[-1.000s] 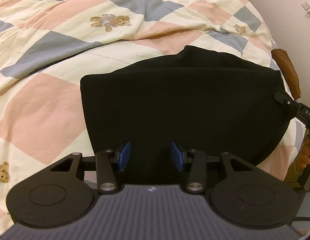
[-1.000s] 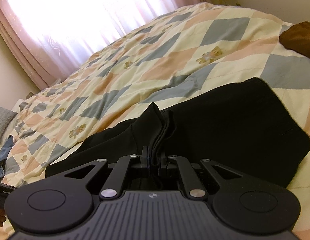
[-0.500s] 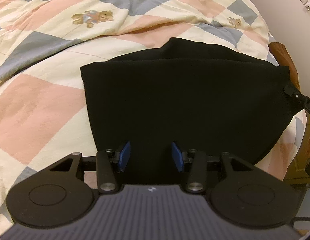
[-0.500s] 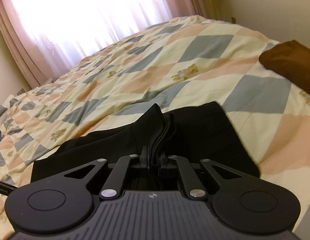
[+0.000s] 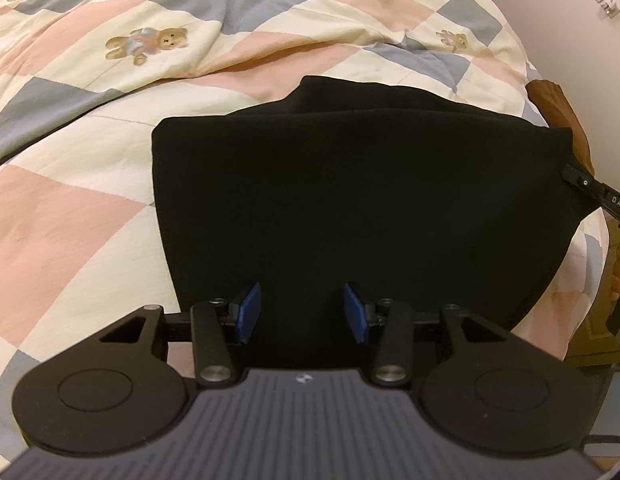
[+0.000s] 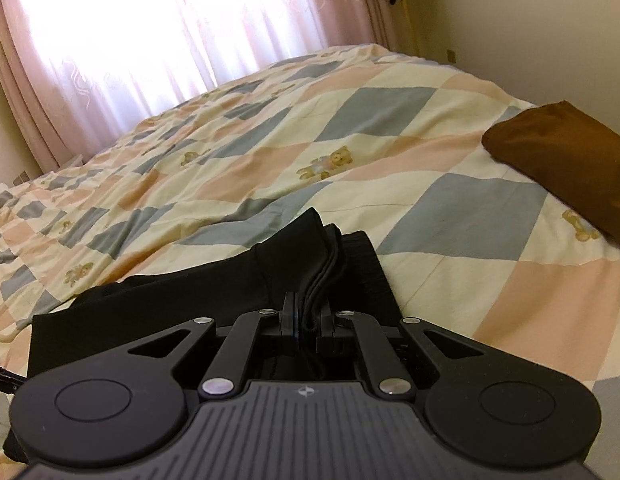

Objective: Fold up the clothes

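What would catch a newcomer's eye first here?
The black garment, folded into a broad dark slab on the pastel teddy-bear quilt, fills the middle of the left wrist view. The right claw is shut on its bunched edge, while the left claw hangs open over its near edge. A brown folded cloth lies at the quilt's far right.

The black garment (image 5: 350, 200) is matt, soft cloth with a fine knit look. The quilt (image 5: 90, 200) under it is smooth printed cotton-like cloth, slightly wrinkled. The left gripper (image 5: 302, 312) is matt black plastic with blue rubbery pads (image 5: 248, 312) and shiny metal pivots. At far left, the curtains (image 6: 150, 32) are thin, sheer cloth.
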`<move>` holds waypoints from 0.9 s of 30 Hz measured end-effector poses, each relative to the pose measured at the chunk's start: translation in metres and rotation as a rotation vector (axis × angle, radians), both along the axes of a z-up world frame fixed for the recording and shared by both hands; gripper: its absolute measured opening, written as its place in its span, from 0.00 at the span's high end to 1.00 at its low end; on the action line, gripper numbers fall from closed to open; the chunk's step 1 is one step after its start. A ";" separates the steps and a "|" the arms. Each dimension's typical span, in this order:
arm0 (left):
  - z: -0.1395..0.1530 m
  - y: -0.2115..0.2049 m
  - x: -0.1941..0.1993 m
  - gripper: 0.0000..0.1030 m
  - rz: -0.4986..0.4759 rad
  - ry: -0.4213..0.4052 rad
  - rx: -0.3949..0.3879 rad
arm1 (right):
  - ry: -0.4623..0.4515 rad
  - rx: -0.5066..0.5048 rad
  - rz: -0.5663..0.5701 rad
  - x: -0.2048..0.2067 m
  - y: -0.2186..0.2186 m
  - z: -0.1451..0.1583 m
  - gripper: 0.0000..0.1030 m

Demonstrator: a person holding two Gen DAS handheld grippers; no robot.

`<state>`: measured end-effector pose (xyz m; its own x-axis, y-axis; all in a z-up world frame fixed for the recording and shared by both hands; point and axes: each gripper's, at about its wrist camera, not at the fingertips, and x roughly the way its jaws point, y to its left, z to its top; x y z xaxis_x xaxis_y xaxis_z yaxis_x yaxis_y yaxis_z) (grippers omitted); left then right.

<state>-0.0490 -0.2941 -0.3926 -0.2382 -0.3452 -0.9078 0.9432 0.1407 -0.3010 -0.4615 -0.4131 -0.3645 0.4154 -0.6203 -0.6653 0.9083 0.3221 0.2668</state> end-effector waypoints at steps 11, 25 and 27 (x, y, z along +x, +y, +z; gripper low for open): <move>0.001 -0.002 -0.006 0.60 -0.002 -0.015 -0.010 | 0.031 0.001 -0.039 -0.007 -0.007 -0.018 0.94; 0.027 -0.013 -0.012 0.62 0.003 -0.077 -0.107 | 0.119 -0.098 -0.152 -0.007 0.000 0.011 0.58; 0.033 -0.019 -0.014 0.64 -0.003 -0.093 -0.140 | 0.111 -0.130 -0.099 0.002 0.005 0.014 0.62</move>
